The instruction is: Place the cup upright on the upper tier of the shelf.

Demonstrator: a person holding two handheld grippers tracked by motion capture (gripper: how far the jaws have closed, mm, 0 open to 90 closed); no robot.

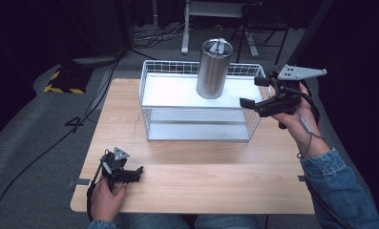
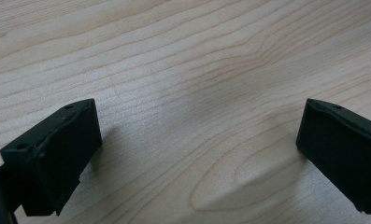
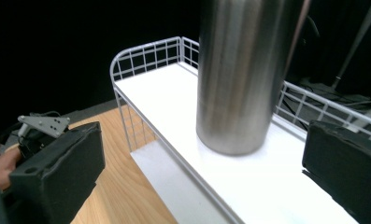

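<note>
- Right gripper [image 1: 254, 95]: raised beside the right end of the wire rack [image 1: 153, 119], jaws spread wide and holding nothing, aimed at the steel tumbler [image 1: 213, 71].
- Seen in the right gripper view: tumbler [image 3: 241, 74] straight ahead between the two jaws, apart from both, not yet touched.
- Left gripper [image 1: 130, 174]: resting low on the desk [image 1: 201, 176] near the front left corner, jaws wide apart with nothing between them; bare wood grain of the desk [image 2: 183, 70] between them in the left gripper view.
- Location of tumbler: upright on the white top shelf [image 1: 168, 90] of the rack, toward the back and right of centre, well apart from the left gripper.
- Handling, as judged: rigid metal wall, no give under pressure; smooth brushed surface, likely slippery; probably moderate in weight, contents not visible.
- Recommended hold: across the cylindrical body at mid-height, jaws on opposite sides, squarely centred.
- Risk: tall and narrow, so prone to tipping if nudged near the top or gripped off-centre; rack rail close by on the right side.
</note>
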